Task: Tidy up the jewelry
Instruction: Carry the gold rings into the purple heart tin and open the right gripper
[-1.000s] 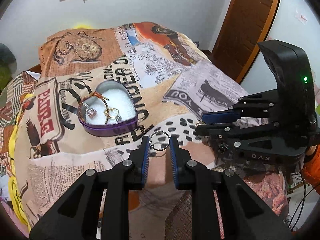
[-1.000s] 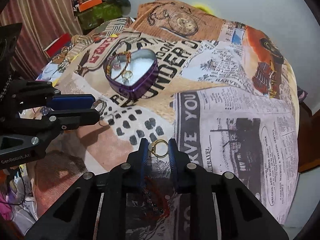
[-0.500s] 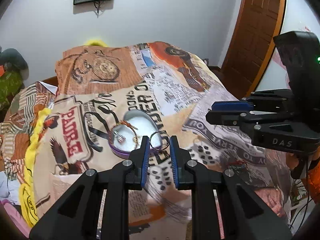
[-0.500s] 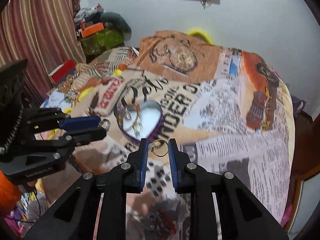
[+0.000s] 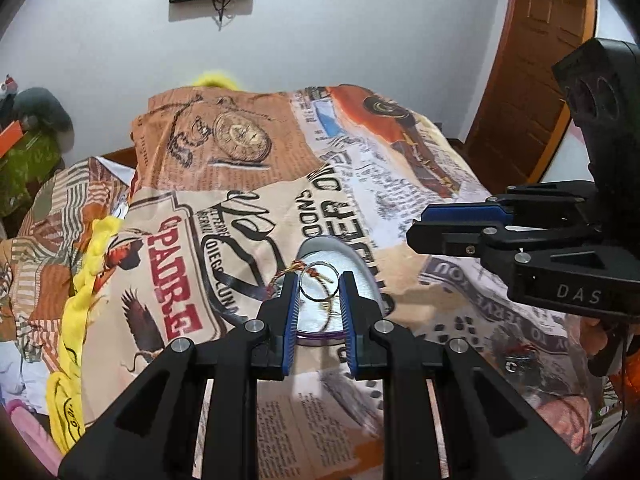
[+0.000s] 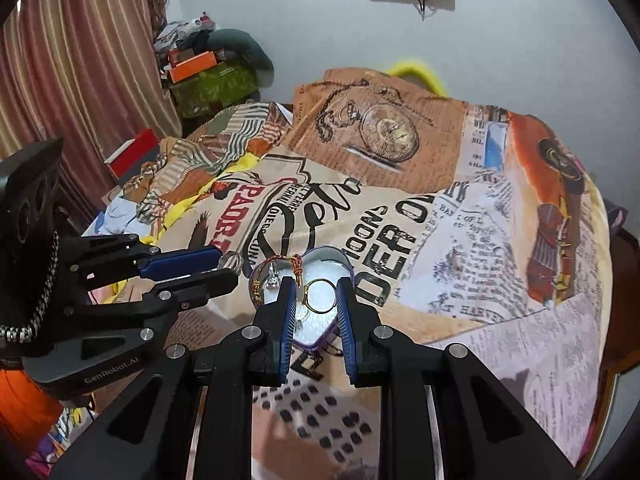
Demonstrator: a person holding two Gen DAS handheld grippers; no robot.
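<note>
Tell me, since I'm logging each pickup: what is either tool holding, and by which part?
The left tool pinches a silver ring across its band, and the right tool pinches a gold ring the same way, both above the heart-shaped tin.

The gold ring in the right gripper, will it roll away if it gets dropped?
Probably, on a hard surface. The gold ring is a thin round hoop, likely light and apt to roll. It hangs over the heart-shaped tin, whose walls would likely stop it. The soft bedspread would slow it too.

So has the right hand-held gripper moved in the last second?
Yes. The right hand-held gripper, holding the gold ring, has travelled from bare bedspread up to the heart-shaped tin, which now sits behind its fingertips.
</note>
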